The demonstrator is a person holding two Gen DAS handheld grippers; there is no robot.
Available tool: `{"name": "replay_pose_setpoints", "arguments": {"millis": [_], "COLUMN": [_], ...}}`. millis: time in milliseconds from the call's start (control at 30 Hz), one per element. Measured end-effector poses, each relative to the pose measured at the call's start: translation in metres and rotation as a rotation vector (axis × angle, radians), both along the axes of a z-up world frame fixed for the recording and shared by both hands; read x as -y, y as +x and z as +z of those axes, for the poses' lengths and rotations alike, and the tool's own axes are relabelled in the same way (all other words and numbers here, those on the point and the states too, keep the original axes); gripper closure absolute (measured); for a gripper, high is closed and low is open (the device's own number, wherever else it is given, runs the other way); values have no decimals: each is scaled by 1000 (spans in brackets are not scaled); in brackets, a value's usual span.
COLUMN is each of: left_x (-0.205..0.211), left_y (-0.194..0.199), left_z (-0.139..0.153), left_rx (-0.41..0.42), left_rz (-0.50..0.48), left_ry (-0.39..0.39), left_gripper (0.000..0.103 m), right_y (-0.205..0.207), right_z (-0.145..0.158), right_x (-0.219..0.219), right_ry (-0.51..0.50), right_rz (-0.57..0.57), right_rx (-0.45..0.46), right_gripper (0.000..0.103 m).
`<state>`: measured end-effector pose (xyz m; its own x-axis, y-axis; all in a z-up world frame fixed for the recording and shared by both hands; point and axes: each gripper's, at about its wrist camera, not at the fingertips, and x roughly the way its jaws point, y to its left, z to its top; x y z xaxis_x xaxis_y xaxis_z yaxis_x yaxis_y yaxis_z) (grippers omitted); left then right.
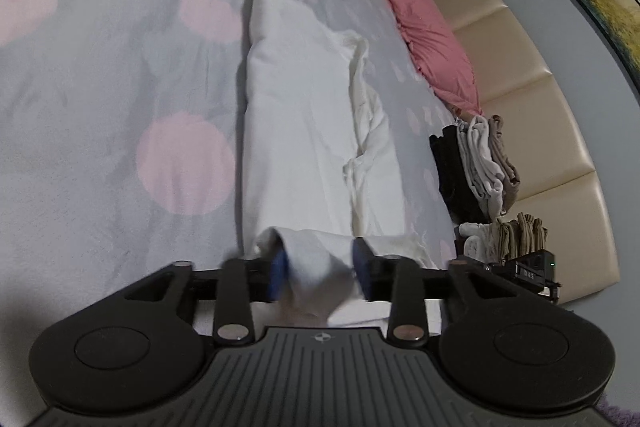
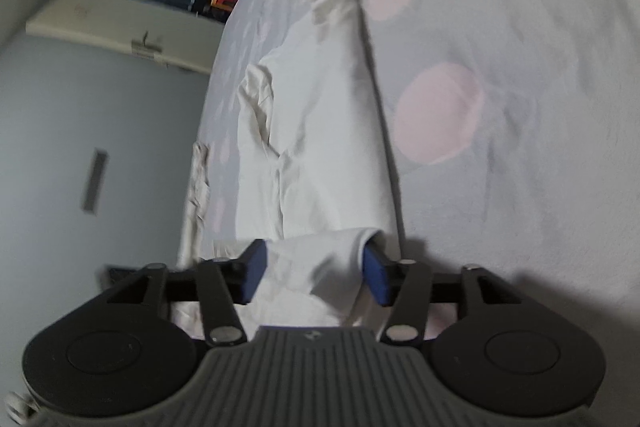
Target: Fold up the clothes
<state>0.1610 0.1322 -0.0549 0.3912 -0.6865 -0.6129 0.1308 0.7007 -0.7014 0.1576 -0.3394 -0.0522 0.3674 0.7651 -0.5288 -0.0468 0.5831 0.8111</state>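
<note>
My left gripper (image 1: 320, 269) and right gripper (image 2: 314, 273) each pinch the long white cotton garment (image 1: 300, 131), narrowed lengthwise mid-frame; cross-folds remain, I judge.

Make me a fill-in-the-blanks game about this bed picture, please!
1. Both grippers, left gripper and right gripper, pinch a garment coloured ____.
2. The spots on the bedsheet are ____.
3. The pillow near the headboard is ____.
4. The folded stack sits next to the ____.

Missing words: white; pink; pink; headboard
</note>
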Motion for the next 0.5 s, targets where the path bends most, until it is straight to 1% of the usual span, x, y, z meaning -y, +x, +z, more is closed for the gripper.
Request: {"name": "replay_pose_setpoints", "arguments": {"millis": [133,200,267,400,467,500], "left_x": [1,4,7,23,32,38], "left_y": [-6,-18,-29,-55,-66,-72], "left_z": [10,21,31,50,56,57], "left_rx": [24,57,90,148,177,194], "left_rz": [2,7,11,-8,-24,-33], "left_ry": [29,64,100,202,248,275], "left_gripper": [60,60,60,60,61,61], "right_y": [-20,-35,-46,-66,-76,-82], "right_z": [27,39,48,60,65,66], "right_x": [-8,-10,-15,-29,-37,-41], "right_ry": [-176,-240,-282,-337,-360,-377], "right_rz": [41,54,66,93,108,118], "right_rx": [95,137,168,214,238,251], "right_gripper": [45,45,45,47,54,59]}}
